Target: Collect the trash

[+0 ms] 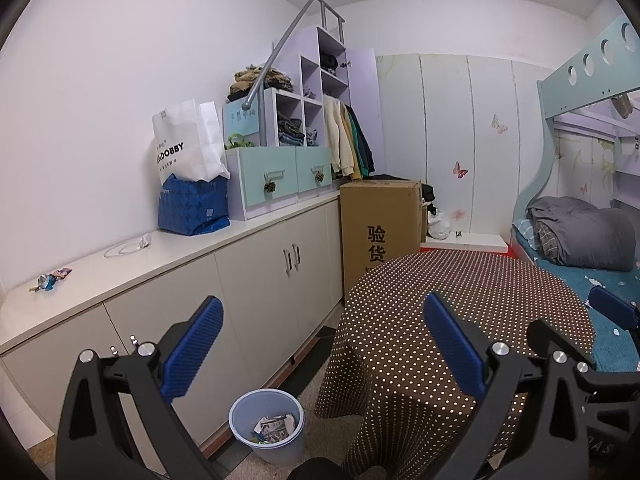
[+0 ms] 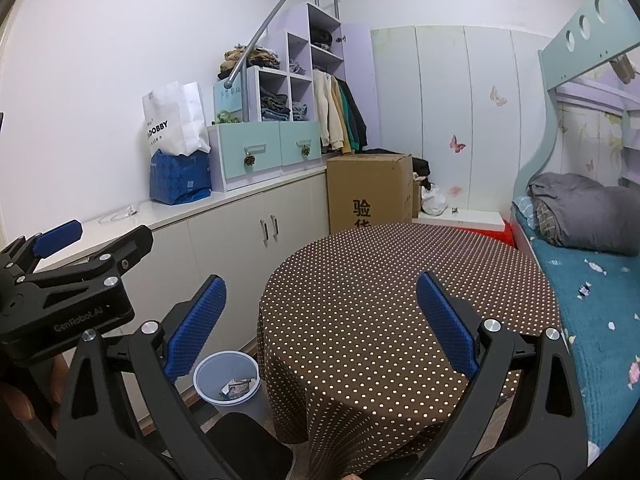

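Observation:
A pale blue waste bin [image 1: 267,424] stands on the floor between the cabinet and the round table, with crumpled paper inside; it also shows in the right wrist view [image 2: 227,378]. Crumpled wrappers [image 1: 51,279] lie on the white counter at the left. A small wrapper [image 2: 585,289] lies on the blue bedspread. My left gripper [image 1: 324,328] is open and empty, held above the bin and the table edge. My right gripper [image 2: 320,304] is open and empty over the table. The left gripper's body [image 2: 68,280] appears at the left of the right wrist view.
A round table with a brown polka-dot cloth [image 1: 460,292] fills the middle. A long white cabinet [image 1: 248,280] runs along the left wall, carrying a blue bag [image 1: 194,206], a white bag and a cable. A cardboard box [image 1: 380,224] stands behind. A bunk bed [image 2: 592,280] is at right.

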Action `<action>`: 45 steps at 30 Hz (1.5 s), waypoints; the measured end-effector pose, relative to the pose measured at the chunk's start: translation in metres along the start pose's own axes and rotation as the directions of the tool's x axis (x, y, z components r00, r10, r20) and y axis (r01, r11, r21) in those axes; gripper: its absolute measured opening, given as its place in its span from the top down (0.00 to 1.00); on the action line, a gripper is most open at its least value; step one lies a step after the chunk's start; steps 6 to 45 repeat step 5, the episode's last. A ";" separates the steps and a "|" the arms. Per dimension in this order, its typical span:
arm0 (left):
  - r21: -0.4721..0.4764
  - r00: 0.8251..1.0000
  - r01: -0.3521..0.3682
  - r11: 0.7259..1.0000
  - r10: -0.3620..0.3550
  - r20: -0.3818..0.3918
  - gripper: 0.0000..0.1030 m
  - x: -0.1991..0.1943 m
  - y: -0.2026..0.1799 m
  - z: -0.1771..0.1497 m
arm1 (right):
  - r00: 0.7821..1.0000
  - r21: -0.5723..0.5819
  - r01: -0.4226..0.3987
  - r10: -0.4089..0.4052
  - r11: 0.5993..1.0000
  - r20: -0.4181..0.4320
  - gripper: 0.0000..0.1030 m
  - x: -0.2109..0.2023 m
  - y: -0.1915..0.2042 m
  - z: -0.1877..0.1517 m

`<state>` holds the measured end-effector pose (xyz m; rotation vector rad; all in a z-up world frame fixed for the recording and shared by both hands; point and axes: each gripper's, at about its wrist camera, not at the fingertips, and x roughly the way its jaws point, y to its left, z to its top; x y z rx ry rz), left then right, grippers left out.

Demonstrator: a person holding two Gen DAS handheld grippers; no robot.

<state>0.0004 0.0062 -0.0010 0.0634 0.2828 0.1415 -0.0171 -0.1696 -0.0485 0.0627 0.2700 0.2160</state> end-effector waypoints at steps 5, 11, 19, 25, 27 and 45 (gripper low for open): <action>0.002 0.999 -0.001 1.000 0.001 -0.043 0.04 0.022 -0.006 -0.003 | 0.999 0.023 -0.004 0.004 1.000 -0.038 0.09 0.018 -0.011 -0.006; 0.002 0.999 -0.001 1.000 0.001 -0.043 0.04 0.022 -0.006 -0.003 | 0.999 0.023 -0.004 0.004 1.000 -0.038 0.09 0.018 -0.011 -0.006; 0.002 0.999 -0.001 1.000 0.001 -0.043 0.04 0.022 -0.006 -0.003 | 0.999 0.023 -0.004 0.004 1.000 -0.038 0.09 0.018 -0.011 -0.006; 0.002 0.999 -0.001 1.000 0.001 -0.043 0.04 0.022 -0.006 -0.003 | 0.999 0.023 -0.004 0.004 1.000 -0.038 0.09 0.018 -0.011 -0.006; 0.002 0.999 -0.001 1.000 0.001 -0.043 0.04 0.022 -0.006 -0.003 | 0.999 0.023 -0.004 0.004 1.000 -0.038 0.09 0.018 -0.011 -0.006; 0.002 0.999 -0.001 1.000 0.001 -0.043 0.04 0.022 -0.006 -0.003 | 0.999 0.023 -0.004 0.004 1.000 -0.038 0.09 0.018 -0.011 -0.006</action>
